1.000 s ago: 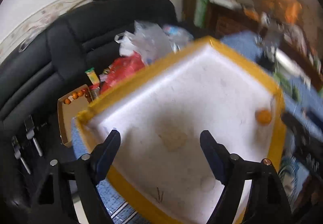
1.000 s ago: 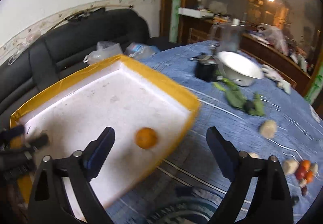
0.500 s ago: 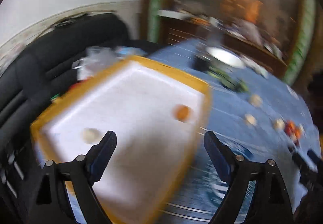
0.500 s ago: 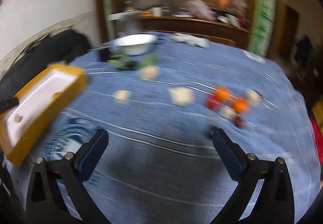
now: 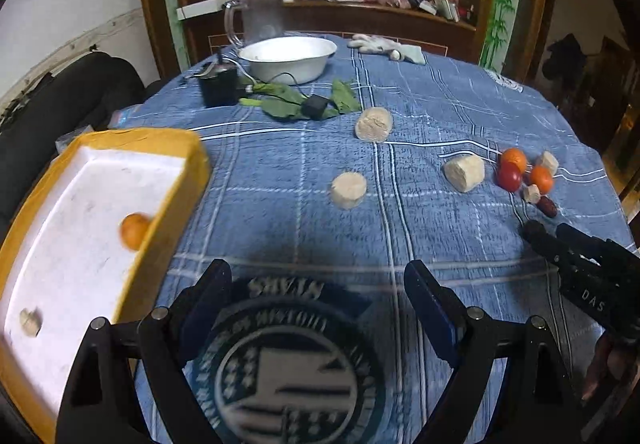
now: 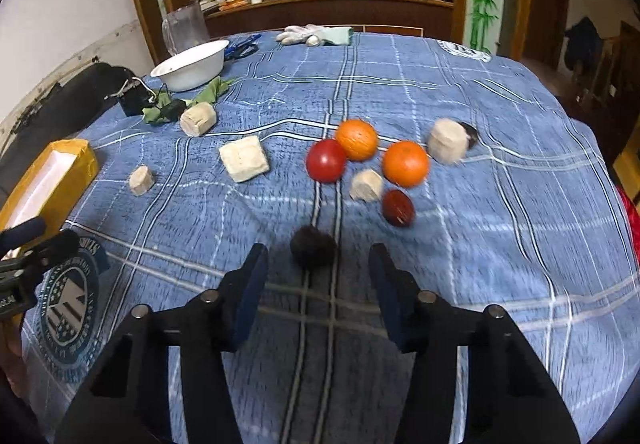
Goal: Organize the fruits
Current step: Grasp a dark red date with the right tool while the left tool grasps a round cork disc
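Note:
A yellow-rimmed white tray [image 5: 188,164] lies at the table's left edge with one orange [image 5: 135,231] and a small pale piece [image 5: 31,322] inside. My left gripper [image 5: 318,284] hangs open and empty over the blue cloth beside the tray. On the right side lies a cluster of two oranges [image 6: 357,139] [image 6: 405,163], a red tomato [image 6: 326,160], a dark red date [image 6: 397,207] and a dark round fruit [image 6: 313,246]. My right gripper [image 6: 318,260] is open, its fingertips on either side of the dark fruit, just short of it.
Several pale chunks [image 6: 243,163] are scattered over the cloth. A white bowl [image 5: 288,58], green leaves [image 5: 280,102], a black box with wires [image 5: 218,84] and a glass jug [image 5: 256,20] stand at the back left; gloves [image 6: 316,34] lie at the far edge.
Both grippers have swung away from the tray toward the table. The right gripper has come down close to the fruit cluster and its jaws have narrowed. The orange stays in the tray.

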`<state>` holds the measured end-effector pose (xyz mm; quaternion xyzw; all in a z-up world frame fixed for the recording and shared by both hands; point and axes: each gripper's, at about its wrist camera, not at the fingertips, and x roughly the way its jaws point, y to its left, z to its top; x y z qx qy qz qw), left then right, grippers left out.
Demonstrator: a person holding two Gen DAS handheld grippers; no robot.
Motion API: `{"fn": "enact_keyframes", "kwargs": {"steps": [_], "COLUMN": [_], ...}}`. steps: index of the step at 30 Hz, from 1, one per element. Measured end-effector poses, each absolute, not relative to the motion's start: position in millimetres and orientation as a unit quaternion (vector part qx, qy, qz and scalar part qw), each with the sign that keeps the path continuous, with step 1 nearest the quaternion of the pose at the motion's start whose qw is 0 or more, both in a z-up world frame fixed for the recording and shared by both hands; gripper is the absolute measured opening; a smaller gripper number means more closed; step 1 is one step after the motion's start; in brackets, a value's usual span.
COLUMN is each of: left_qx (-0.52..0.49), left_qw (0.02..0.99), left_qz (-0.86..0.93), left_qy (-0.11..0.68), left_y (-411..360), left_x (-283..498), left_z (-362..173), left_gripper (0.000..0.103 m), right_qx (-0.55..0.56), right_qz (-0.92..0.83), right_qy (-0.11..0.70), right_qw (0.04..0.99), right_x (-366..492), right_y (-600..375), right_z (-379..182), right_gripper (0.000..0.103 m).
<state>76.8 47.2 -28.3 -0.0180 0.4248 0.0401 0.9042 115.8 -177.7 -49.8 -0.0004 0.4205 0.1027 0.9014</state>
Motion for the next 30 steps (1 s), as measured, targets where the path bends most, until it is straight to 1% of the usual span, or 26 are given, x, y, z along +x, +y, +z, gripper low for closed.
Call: {"fn": "enact_keyframes", "kwargs": {"steps": [2,4,5,6,7,9,11,12,15,17,22,30], "left_qx": [-0.027,-0.032,-0.029,-0.024,-0.017,-0.013,-0.01,-0.008,-0.009,-0.014,-0.012,-0.004], "left_qw": [0.904,0.908,0.91,0.911,0.91,0.907,0.901,0.899,0.895,0.895,0.899,0.902], "left_qz": [0.023,0.012,0.013,0.012,0.01,0.004,0.0,0.0,0.002,0.003,0.016,0.023], "left_qy": [0.427,0.418,0.413,0.411,0.414,0.422,0.433,0.438,0.445,0.446,0.438,0.43], "left_y": [45.8,43.5,40.1,37.4,33.9,29.6,26.8,25.4,25.8,27.7,31.2,28.2], "left_x": [86.9,93.6,96.1,99.1,105.4,114.3,123.7,129.4,140.1,146.7,157.8,159.1], "left_z": [-31.1,-30.7,-31.5,-32.5,-34.8,-40.4,-46.0,-49.2,-56.1,-58.3,-62.7,-63.2], "left_gripper": [0.087,0.087,0.085,0.084,0.081,0.071,0.053,0.05,0.048,0.038,0.029,0.027], "right_qx": [-0.004,0.002,0.004,0.005,0.004,0.005,0.016,0.02,0.028,0.03,0.037,0.043], "right_qz": [0.103,0.108,0.109,0.116,0.115,0.117,0.122,0.123,0.128,0.132,0.142,0.15], "right_qy": [0.429,0.439,0.437,0.439,0.439,0.438,0.439,0.439,0.437,0.435,0.435,0.432], "right_qw": [0.897,0.892,0.893,0.891,0.891,0.891,0.89,0.89,0.89,0.89,0.889,0.888], "right_x": [125.8,130.3,131.0,131.7,131.7,130.7,130.7,131.2,131.0,129.8,130.8,130.6], "right_y": [-174.3,-173.9,-175.0,-174.8,-174.1,-174.4,-177.9,-178.6,-180.3,-181.2,-181.0,-181.4], "right_z": [-55.7,-60.8,-60.4,-61.0,-61.6,-61.8,-62.0,-61.9,-61.4,-60.6,-60.4,-58.9], "right_gripper": [0.047,0.038,0.028,0.024,0.024,0.024,0.023,0.023,0.023,0.023,0.023,0.023]}}
